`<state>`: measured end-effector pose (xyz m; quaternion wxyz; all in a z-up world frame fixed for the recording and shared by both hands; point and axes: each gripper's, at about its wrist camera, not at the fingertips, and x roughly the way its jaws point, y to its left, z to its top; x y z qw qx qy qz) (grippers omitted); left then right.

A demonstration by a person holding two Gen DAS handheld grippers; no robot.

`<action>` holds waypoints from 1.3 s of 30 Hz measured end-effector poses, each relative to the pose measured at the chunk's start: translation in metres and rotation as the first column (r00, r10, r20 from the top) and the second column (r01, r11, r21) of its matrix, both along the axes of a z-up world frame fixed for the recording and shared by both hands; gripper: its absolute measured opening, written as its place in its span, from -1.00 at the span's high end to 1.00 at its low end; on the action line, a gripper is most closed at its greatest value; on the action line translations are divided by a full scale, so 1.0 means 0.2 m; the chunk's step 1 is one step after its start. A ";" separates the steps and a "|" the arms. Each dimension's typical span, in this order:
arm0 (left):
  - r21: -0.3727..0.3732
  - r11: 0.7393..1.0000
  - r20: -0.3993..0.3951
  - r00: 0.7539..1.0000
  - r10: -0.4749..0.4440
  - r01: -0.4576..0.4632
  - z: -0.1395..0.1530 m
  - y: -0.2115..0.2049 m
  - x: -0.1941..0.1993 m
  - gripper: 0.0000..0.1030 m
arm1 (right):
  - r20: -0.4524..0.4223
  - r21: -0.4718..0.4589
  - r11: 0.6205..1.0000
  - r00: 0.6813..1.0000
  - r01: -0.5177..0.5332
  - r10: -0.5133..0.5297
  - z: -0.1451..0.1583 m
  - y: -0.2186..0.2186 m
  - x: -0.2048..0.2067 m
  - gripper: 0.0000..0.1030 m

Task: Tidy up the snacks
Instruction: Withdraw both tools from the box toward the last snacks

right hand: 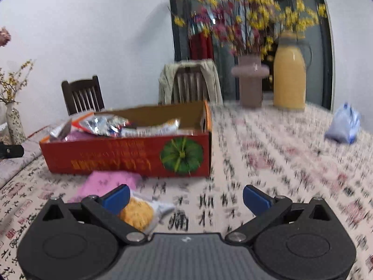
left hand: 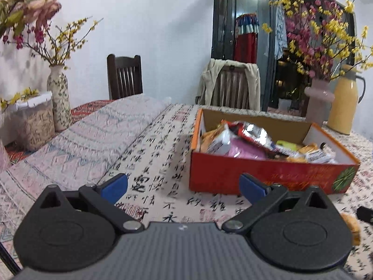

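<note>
Tablecloth (right hand: 268, 154) spread under everything. Red cardboard box (right hand: 130, 156) far left, already heaped with snack packets (right hand: 105, 123) for sorting. Pink packet (right hand: 109, 182) and wrapped yellow cake (right hand: 137, 214) near, still loose outside. Right gripper (right hand: 186, 200) and left gripper (left hand: 184, 187) both spread wide, holding nothing. Nothing blocking reach.

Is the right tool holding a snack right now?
No, the right tool is open and empty, with the round yellow snack packet lying on the tablecloth beside its left finger.
</note>
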<state>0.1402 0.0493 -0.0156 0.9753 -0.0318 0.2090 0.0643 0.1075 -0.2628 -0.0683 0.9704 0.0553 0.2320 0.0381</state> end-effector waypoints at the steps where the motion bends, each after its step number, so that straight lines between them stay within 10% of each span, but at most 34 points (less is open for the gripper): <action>1: -0.004 1.000 -0.007 1.000 0.002 -0.002 -0.03 0.01 0.01 -1.00 | 0.006 0.016 1.000 1.000 -0.004 0.003 0.00 -0.01 0.00 -1.00; 39: -0.092 0.994 -0.040 0.998 -0.054 0.051 -0.12 0.05 0.05 -1.00 | -0.003 0.053 0.996 0.998 0.066 -0.066 -0.01 -0.05 -0.06 -1.00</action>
